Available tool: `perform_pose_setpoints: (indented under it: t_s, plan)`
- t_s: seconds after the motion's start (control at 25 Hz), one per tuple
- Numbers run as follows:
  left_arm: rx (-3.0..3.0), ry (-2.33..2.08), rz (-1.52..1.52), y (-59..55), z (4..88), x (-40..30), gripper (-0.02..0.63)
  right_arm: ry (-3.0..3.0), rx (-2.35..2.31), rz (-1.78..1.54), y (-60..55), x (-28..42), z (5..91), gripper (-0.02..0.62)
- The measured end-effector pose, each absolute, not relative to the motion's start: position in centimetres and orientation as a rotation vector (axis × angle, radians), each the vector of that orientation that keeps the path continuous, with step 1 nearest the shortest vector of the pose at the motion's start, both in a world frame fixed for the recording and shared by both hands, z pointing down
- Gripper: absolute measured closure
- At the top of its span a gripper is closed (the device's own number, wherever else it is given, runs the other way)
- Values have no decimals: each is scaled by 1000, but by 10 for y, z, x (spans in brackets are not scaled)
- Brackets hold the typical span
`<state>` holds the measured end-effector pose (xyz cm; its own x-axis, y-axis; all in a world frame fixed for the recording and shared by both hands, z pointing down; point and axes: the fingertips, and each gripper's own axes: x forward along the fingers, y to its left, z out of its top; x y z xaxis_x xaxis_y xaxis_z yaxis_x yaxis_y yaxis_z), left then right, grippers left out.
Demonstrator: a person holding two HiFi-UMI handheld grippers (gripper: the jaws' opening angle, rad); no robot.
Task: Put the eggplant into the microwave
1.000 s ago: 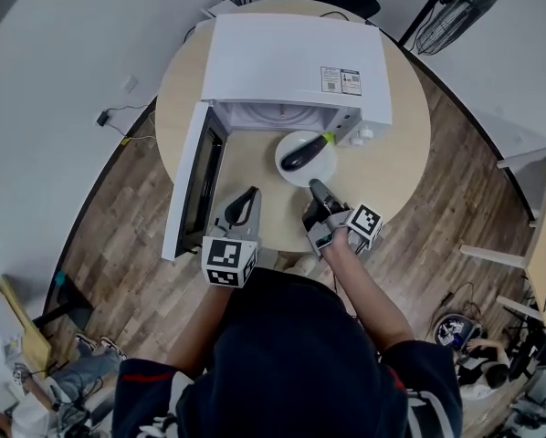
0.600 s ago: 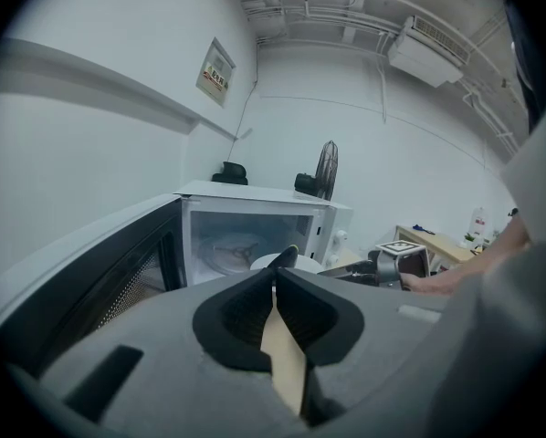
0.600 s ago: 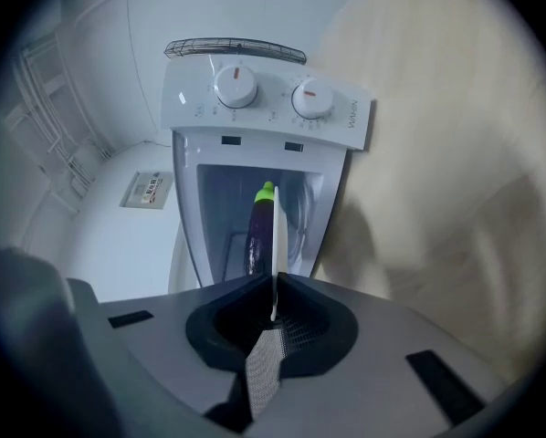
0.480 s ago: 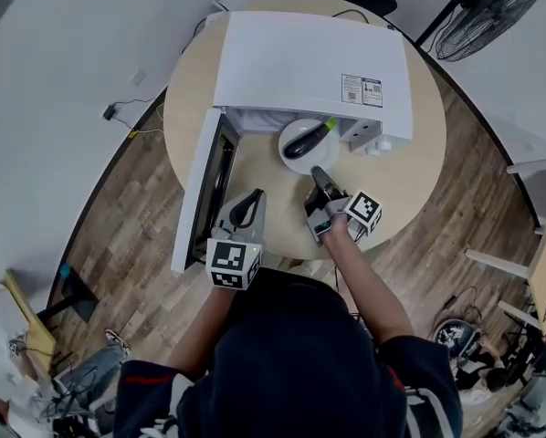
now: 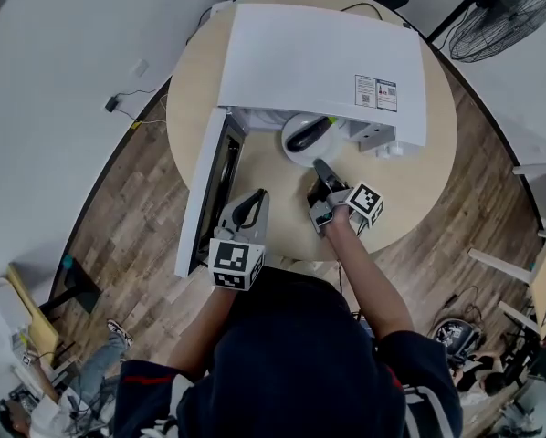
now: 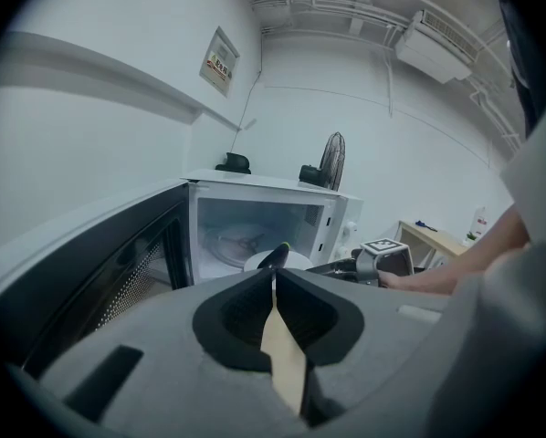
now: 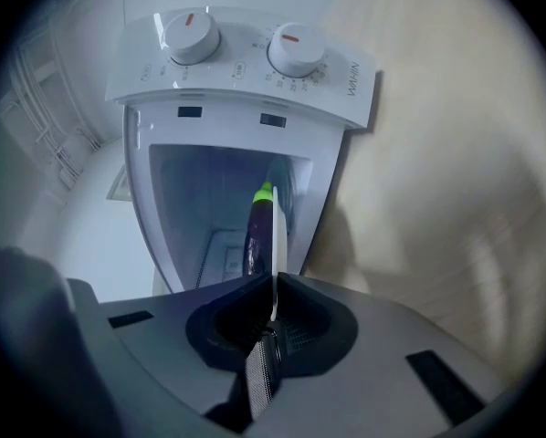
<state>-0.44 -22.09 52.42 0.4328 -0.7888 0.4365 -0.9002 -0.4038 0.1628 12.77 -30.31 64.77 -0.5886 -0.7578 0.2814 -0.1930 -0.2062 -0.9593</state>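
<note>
A dark purple eggplant (image 5: pixel 307 136) with a green stem lies on a white plate (image 5: pixel 293 150) at the mouth of the open white microwave (image 5: pixel 328 57). My right gripper (image 5: pixel 320 165) is shut on the plate's near rim. In the right gripper view the plate (image 7: pixel 278 235) shows edge-on between the jaws, with the eggplant (image 7: pixel 257 226) against it and the cavity behind. My left gripper (image 5: pixel 253 196) is shut and empty, over the table beside the swung-out door (image 5: pixel 209 185). From the left gripper view the eggplant (image 6: pixel 273 255) and right gripper (image 6: pixel 346 266) sit before the cavity.
The microwave stands on a round wooden table (image 5: pixel 419 176), its two control knobs (image 7: pixel 191 35) beside the opening. Its door sticks out past the table's left edge. A floor fan (image 5: pixel 506 12) stands at the top right, and a person (image 5: pixel 63 400) is on the floor at the lower left.
My right gripper has pushed the plate with the eggplant away from me, from the open table to the microwave's opening. My left gripper has stayed close to the door.
</note>
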Motion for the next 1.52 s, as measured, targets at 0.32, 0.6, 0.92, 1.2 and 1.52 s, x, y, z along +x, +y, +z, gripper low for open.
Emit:
perform_pose_setpoints:
  t_s: [0.32, 0.6, 0.92, 1.2, 1.52]
  plan:
    - [2310, -1432, 424, -227, 530, -5, 578, 1619, -1079, -1853, -321, 118, 653, 575]
    - [2292, -1442, 424, -229, 531, -10, 578, 1601, -1095, -1875, -331, 111, 658, 575]
    - [2280, -1443, 436, -232, 535, -14, 578, 1583, -1070, -1860, -348, 105, 659, 575]
    - [2275, -1437, 450, -234, 540, -18, 578, 1568, -1080, -1856, -359, 104, 661, 575]
    - [2279, -1431, 454, -238, 539, -19, 578, 1573, -1109, -1858, -370, 103, 664, 575]
